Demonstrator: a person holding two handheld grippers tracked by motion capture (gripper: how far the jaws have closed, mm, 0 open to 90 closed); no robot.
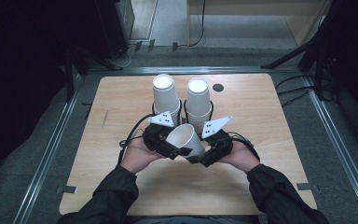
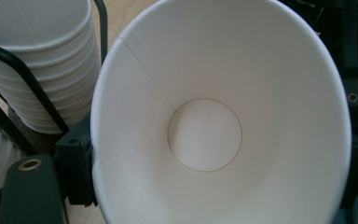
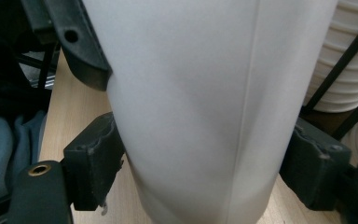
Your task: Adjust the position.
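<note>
Over table centre, both hands angled inward w/ tilted cup between.

Matt white paper cup, pale smooth wood-grain table, thin black metal wire rack, matt black plastic gripper

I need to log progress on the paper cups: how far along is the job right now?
Done: one paper cup is off the two stacks in the black wire holder. In hand: it lies tilted between both grippers, the right gripper clasping its wall, the left gripper at its rim, mouth toward the left gripper view. Left: setting it down; no loose cup stands on the table yet.
</note>
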